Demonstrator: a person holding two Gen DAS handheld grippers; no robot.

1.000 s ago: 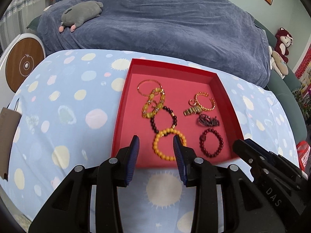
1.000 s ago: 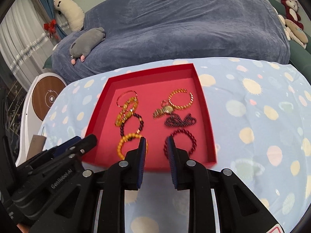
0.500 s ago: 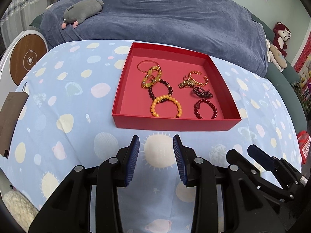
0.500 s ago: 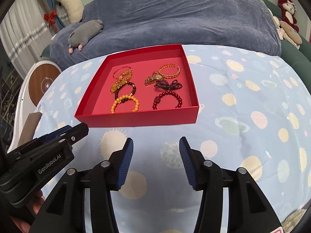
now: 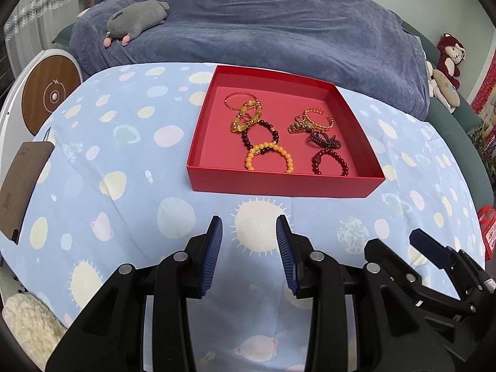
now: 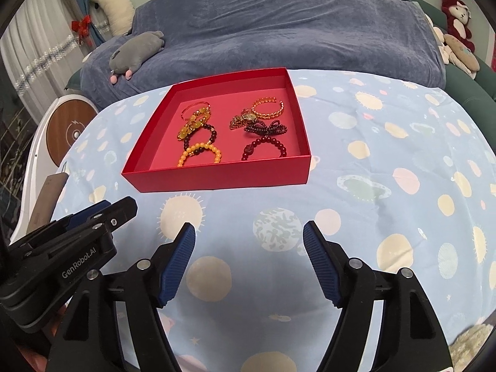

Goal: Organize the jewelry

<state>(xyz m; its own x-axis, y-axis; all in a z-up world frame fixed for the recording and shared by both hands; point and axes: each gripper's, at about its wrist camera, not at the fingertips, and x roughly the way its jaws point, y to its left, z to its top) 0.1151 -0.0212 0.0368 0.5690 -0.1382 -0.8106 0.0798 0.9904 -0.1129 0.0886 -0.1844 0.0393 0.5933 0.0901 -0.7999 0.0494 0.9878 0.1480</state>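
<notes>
Red tray (image 5: 279,186) sits on the bench, on the blue planet-print cloth (image 5: 124,186), with all the jewelry inside it. Left column in the tray, back to front: thin gold bangle (image 5: 240,98), yellow chunky bead bracelet (image 5: 246,117), dark bead bracelet (image 5: 260,133), orange bead bracelet (image 5: 269,156) nearest the front wall; the middle ones overlap, and I can't tell exactly which lies on top. Right column: gold chain bracelet (image 5: 316,117) with a gold watch-like piece (image 5: 297,126) touching it, then a tangled dark beaded piece (image 5: 324,139), then a dark red bead bracelet (image 5: 330,162) at the front. Left gripper (image 5: 249,232) hovers over the cloth just in front of the tray, jaws partly spread, nothing between them, pads (image 5: 214,248) clear of everything. Right gripper (image 6: 249,232) is beside it, also in front of the tray over the cloth, jaws opening and already wide, nothing between them. Each gripper shows in the other's view: right one at the lower right of the left view, left one at the lower left of the right view. Behind the bench: sofa under a dark blue throw (image 5: 263,31) with a grey plush (image 5: 136,18) lying on it, red plush toy (image 5: 451,54) at far right. A round white-and-wood unit (image 5: 46,93) stands to the left of the bench, and a brown flat item (image 5: 21,186) lies at the cloth's left edge.
</notes>
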